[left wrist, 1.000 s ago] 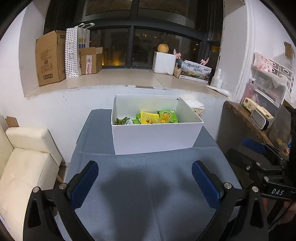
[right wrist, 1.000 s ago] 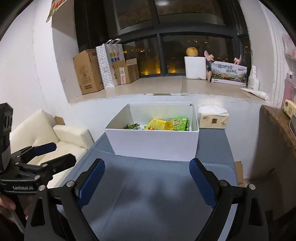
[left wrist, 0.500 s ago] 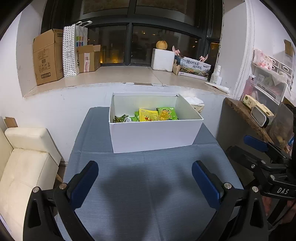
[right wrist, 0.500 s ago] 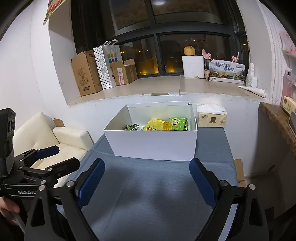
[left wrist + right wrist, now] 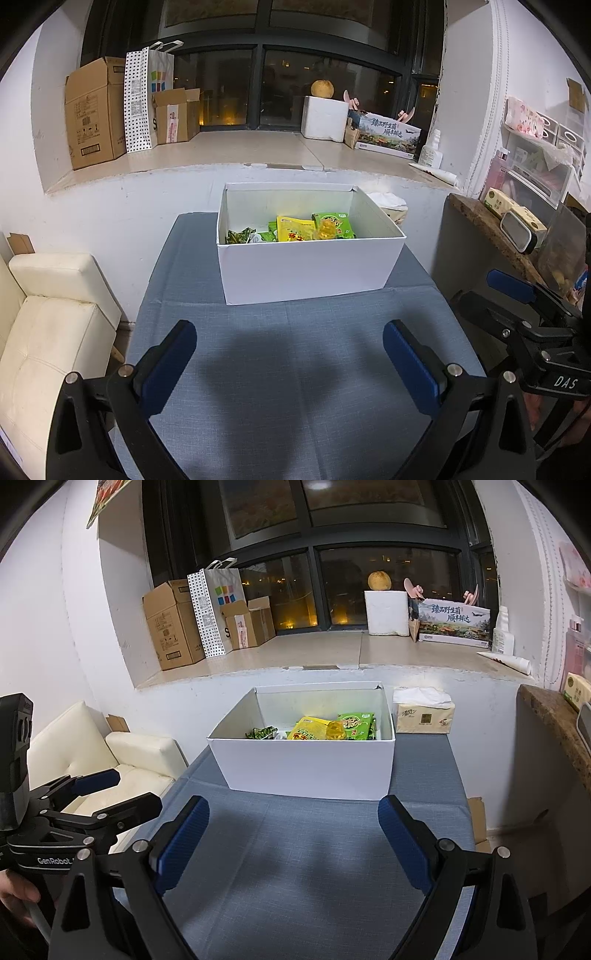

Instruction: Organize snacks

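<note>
A white open box (image 5: 306, 273) stands at the far end of a grey-blue table (image 5: 295, 369). It also shows in the right wrist view (image 5: 310, 768). Inside lie snack packets: a yellow one (image 5: 293, 229), a green one (image 5: 334, 223) and a dark green one (image 5: 238, 236). My left gripper (image 5: 290, 354) is open and empty above the bare cloth, well short of the box. My right gripper (image 5: 293, 834) is open and empty too, at the same distance. Each gripper shows at the edge of the other's view.
A cream sofa (image 5: 48, 325) stands left of the table. A tissue pack (image 5: 423, 714) sits behind the box at the right. A counter (image 5: 491, 229) with boxes is on the right. The window sill (image 5: 221, 155) carries cardboard boxes.
Both grippers have risen and drawn back slightly from the box. Both stay open and empty. The box and snacks have not moved.
</note>
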`<action>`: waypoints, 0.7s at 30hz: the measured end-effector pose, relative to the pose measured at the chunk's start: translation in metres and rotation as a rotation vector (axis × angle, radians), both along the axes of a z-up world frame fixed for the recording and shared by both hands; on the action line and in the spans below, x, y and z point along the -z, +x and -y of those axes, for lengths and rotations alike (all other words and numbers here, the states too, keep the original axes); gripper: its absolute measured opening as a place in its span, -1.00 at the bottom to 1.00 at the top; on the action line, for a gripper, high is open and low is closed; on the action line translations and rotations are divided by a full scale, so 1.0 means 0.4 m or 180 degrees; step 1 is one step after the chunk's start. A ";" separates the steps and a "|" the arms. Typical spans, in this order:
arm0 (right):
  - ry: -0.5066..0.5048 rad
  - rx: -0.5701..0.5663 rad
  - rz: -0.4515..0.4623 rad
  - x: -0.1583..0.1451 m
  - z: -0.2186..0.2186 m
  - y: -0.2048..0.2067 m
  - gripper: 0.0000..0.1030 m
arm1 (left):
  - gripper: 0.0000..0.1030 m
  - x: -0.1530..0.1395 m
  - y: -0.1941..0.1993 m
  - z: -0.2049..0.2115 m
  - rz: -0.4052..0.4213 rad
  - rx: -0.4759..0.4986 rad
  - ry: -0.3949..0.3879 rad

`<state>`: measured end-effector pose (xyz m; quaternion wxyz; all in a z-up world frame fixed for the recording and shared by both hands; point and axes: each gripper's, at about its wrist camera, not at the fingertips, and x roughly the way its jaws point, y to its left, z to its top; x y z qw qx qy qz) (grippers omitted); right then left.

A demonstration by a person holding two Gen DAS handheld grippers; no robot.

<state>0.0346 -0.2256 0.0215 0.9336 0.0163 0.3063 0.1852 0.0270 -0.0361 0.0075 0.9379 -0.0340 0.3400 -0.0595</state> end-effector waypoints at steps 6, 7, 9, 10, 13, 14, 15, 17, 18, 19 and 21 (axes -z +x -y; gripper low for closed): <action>0.0003 -0.0011 0.0003 0.001 -0.001 -0.001 0.86 | 1.00 0.000 -0.001 0.001 -0.0001 0.0000 -0.0001; 0.0003 -0.0015 0.0002 0.001 0.000 -0.001 0.86 | 1.00 0.000 0.000 0.001 -0.0003 0.0002 -0.0006; -0.0001 -0.0020 -0.0002 0.001 -0.003 -0.002 0.86 | 1.00 0.000 -0.001 0.001 -0.0003 0.0007 -0.0014; -0.0002 -0.0025 -0.0005 0.000 -0.002 -0.001 0.86 | 1.00 0.000 -0.001 0.002 0.0000 0.0005 -0.0008; -0.0007 -0.0038 -0.0008 0.001 -0.004 -0.001 0.86 | 1.00 0.000 -0.001 0.001 0.0001 0.0004 -0.0017; -0.0007 -0.0039 -0.0009 0.000 -0.004 -0.001 0.86 | 1.00 0.001 0.000 0.000 -0.0001 0.0003 -0.0016; -0.0007 -0.0041 -0.0011 0.001 -0.004 -0.001 0.86 | 1.00 0.001 0.001 -0.001 -0.0003 0.0004 -0.0009; -0.0005 -0.0042 -0.0017 0.001 -0.004 0.000 0.86 | 1.00 0.002 0.001 0.000 -0.0006 0.0006 -0.0005; -0.0007 -0.0041 -0.0016 0.000 -0.004 -0.001 0.86 | 1.00 0.002 0.000 -0.001 -0.0009 0.0008 -0.0009; -0.0009 -0.0041 -0.0012 0.000 -0.005 -0.002 0.86 | 1.00 0.002 0.001 -0.001 -0.0015 0.0020 -0.0017; -0.0006 -0.0046 -0.0014 0.001 -0.005 -0.002 0.86 | 1.00 0.003 0.001 0.000 -0.0014 0.0032 -0.0007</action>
